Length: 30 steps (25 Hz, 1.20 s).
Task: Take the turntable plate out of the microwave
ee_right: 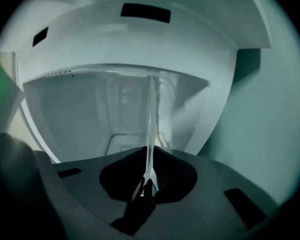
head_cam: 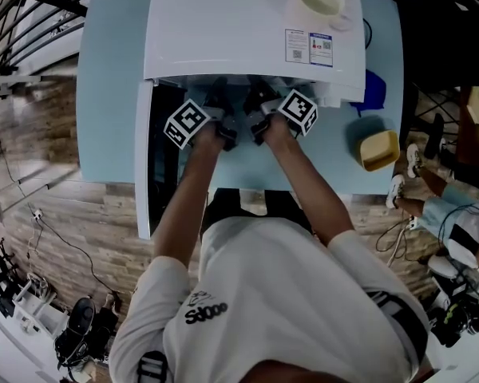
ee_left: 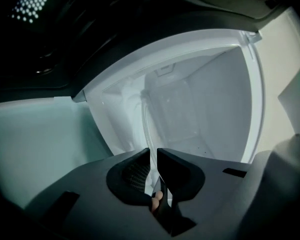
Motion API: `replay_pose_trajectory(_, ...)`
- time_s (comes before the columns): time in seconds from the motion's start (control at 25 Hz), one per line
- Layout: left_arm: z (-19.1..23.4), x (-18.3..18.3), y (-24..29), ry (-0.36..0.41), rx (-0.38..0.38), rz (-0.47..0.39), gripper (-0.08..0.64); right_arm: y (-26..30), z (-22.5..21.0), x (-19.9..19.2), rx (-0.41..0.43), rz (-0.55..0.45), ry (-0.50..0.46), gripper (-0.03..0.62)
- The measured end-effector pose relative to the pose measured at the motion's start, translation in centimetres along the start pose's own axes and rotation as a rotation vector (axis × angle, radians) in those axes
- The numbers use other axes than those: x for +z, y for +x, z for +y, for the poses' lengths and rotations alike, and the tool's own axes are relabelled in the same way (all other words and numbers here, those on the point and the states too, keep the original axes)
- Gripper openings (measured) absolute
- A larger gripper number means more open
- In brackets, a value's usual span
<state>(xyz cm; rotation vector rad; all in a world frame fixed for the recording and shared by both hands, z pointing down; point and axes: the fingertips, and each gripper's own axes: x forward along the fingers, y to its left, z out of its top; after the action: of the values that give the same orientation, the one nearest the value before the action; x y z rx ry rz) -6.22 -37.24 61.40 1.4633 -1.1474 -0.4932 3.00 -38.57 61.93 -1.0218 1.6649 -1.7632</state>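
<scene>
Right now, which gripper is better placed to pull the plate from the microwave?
Right, slightly: left gripper and right gripper both clamp the turntable plate, but the right's jaws look tighter.

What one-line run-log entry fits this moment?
left gripper: shut on clear glass turntable plate | right gripper: shut on plate | white microwave: door open

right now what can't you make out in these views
turntable plate: both gripper views show only its thin edge, pinched by the left hand-held gripper and right hand-held gripper; head view, the microwave top hides it
label print: head view, too small to read
blue thing: head view, partly hidden by the microwave's corner
</scene>
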Motion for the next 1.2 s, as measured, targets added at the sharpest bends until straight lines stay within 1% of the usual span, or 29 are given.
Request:
replay_pose_trajectory(0.12, -0.4, -0.3, -0.7, 0.009, -0.008, 0.005, 0.052, -0.6, 0.4, -0.3, 0.006, 0.001, 0.013, 0.020)
replay_pose_trajectory(0.32, 0.5, -1.4, -1.9, -0.018, -0.002, 0.009, 0.054, -2.9, -0.3, -2.4, 0.005, 0.026, 0.031, 0.020)
replay_pose_trajectory(0.44, 0.8, -2.1, -2.4, -0.034, -0.016, 0.002, 0.076, -4.5, -0.5, -3.3, 0.020, 0.034, 0.026, 0.020)
replay_pose_trajectory(0.6, 1.4, -2.2, -3.0, -0.044, -0.014, -0.020, 0.128, -6.5, -0.7, -4.4, 0.012, 0.066, 0.015, 0.020)
replay_pose_trajectory(0.76, 1.8, -2.5, -3.3, -0.025, -0.006, -0.014, 0.129, -8.3, -1.0, -5.4, 0.003, 0.093, -0.015, 0.020)
replay_pose_trajectory(0.92, 2.0, -3.0, -3.3, -0.025, -0.026, -0.013, 0.116, -9.8, -1.2, -6.9, -0.014, 0.130, -0.029, 0.020)
replay_pose_trajectory(1.0, 2.1, -3.1, -3.9, -0.046, -0.052, -0.033, 0.090, -10.4, -1.3, -7.6, -0.019, 0.151, -0.046, 0.020)
replay_pose_trajectory(1.04, 2.0, -3.2, -4.3, -0.070, -0.072, -0.039, 0.081, -10.7, -1.4, -7.9, -0.020, 0.160, -0.052, 0.020)
replay_pose_trajectory(1.16, 1.8, -3.8, -5.1, -0.179, -0.132, -0.043, 0.055, -11.6, -1.4, -8.3, -0.027, 0.195, -0.060, 0.021)
replay_pose_trajectory(1.2, 1.6, -4.0, -5.5, -0.203, -0.148, -0.045, 0.045, -11.9, -1.6, -8.3, -0.027, 0.209, -0.070, 0.022)
